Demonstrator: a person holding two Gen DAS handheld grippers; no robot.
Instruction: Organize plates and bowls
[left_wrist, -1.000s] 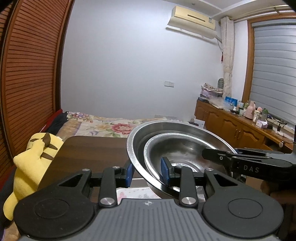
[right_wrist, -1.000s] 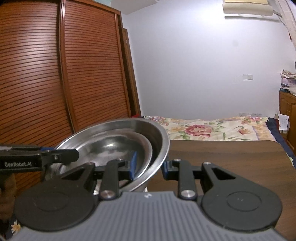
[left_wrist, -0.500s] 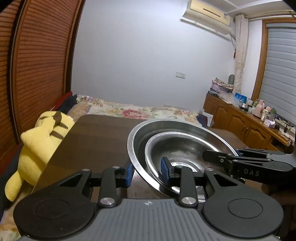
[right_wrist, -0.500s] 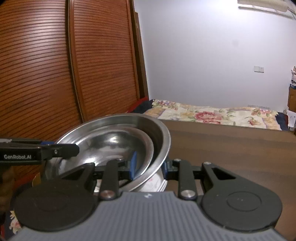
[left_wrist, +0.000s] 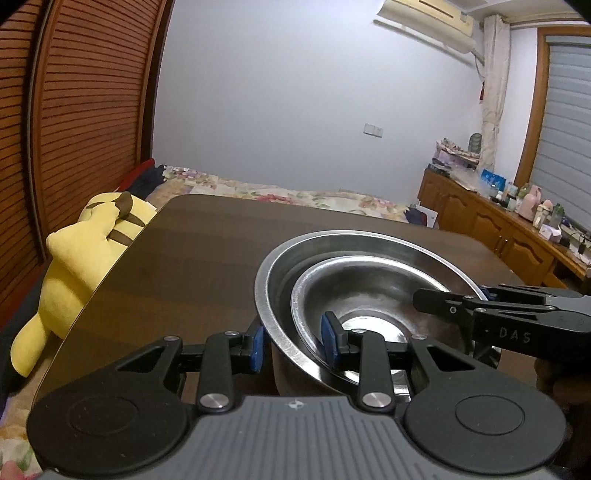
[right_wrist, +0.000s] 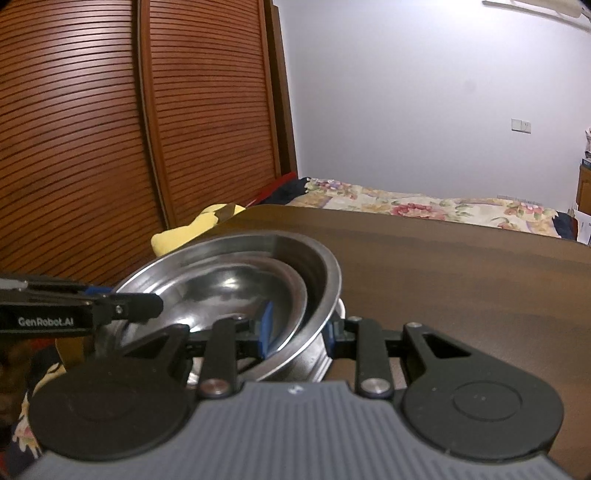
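Two steel bowls are nested: a small bowl (left_wrist: 369, 291) lies inside a large bowl (left_wrist: 369, 242) over the near part of the dark wooden table (left_wrist: 207, 251). My left gripper (left_wrist: 293, 345) is shut on their near rim, one blue pad outside the large bowl and one inside the small one. My right gripper (left_wrist: 450, 299) clamps the opposite rim. In the right wrist view the right gripper (right_wrist: 298, 330) straddles both rims of the bowls (right_wrist: 221, 280) and the left gripper (right_wrist: 147, 306) comes in from the left. A white rim (right_wrist: 340, 307) peeks out under the large bowl.
A yellow plush toy (left_wrist: 85, 254) lies off the table's left edge, by the slatted wooden wardrobe (right_wrist: 110, 129). A bed with a floral cover (right_wrist: 424, 203) stands behind the table. A wooden sideboard (left_wrist: 498, 225) with bottles runs along the right wall.
Both grippers have sunk toward the table with the nested bowls still clamped between them. More of the tabletop shows in both views now. Neither grip has changed.
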